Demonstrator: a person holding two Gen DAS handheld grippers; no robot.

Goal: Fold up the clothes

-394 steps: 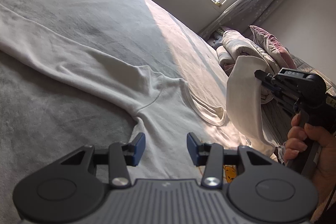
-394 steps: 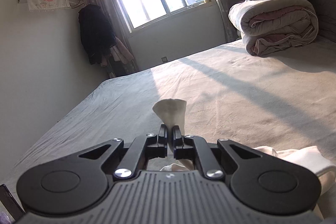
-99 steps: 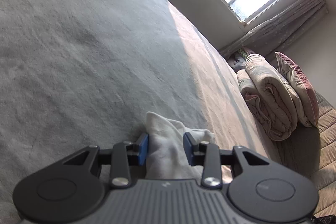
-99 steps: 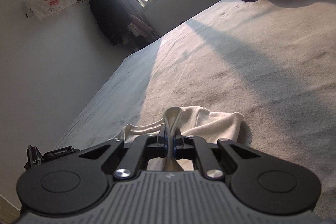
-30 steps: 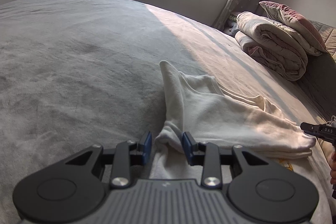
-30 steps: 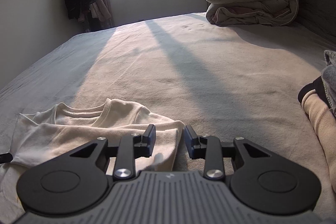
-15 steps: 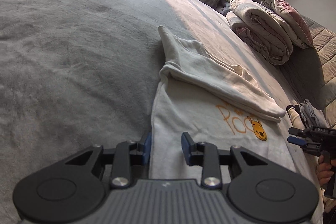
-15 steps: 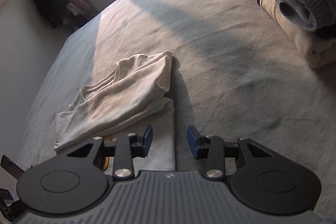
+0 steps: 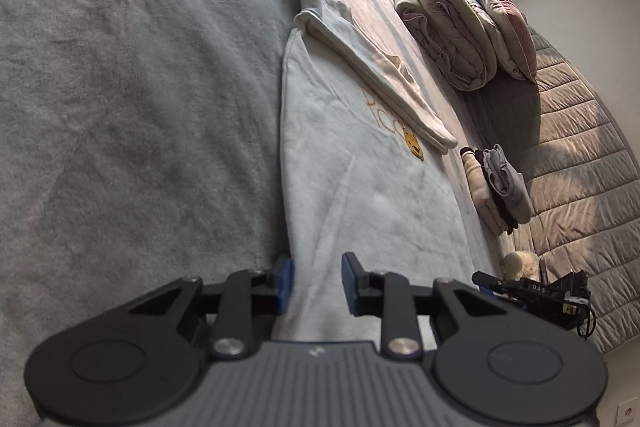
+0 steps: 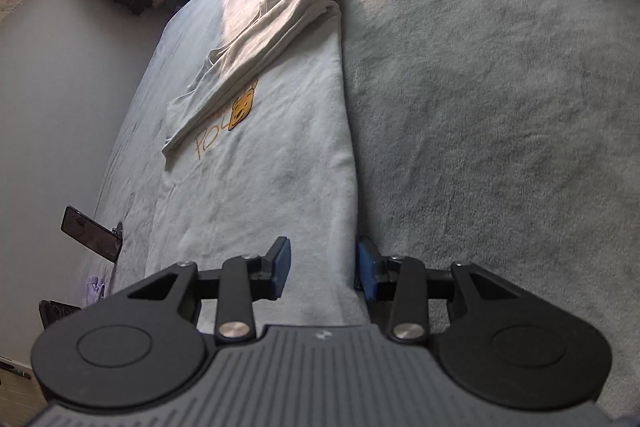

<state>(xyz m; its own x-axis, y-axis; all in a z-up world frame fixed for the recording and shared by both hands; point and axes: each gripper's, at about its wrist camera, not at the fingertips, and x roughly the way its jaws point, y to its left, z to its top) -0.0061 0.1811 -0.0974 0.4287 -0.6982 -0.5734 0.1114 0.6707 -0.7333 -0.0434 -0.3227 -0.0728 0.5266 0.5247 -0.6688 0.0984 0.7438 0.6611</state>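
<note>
Grey bedding (image 9: 120,107) covers the bed and fills most of both views; a rolled quilt (image 9: 448,35) and a small pile of folded clothes (image 9: 500,187) lie far ahead of the left tongs and to their right, near the headboard side.

On the bedding lies the white shirt (image 9: 352,163), spread flat, with a yellow bear print (image 10: 240,111). Its long axis runs straight away from both tongs, from the near hem between the jaws to the far end, where the sleeves and collar part are already folded over in a thick band (image 10: 264,27) across the body. So the unfolded part reaches from the tongs forward up to this band.

Each tongs stands at one near corner of the shirt, so neither hand is clearly nearer. The left tongs (image 9: 316,285) straddle the left side edge: the left pad sits on the bedding just outside the edge, the right pad over the cloth. The jaws are closing, with cloth between them, but the pads do not seem to press it yet. The right tongs (image 10: 322,265) straddle the right side edge in the mirrored way, partly open, cloth between the pads and not pinched.

I judge the coming move is to pinch both corners and carry the hem forward onto the band.
</note>
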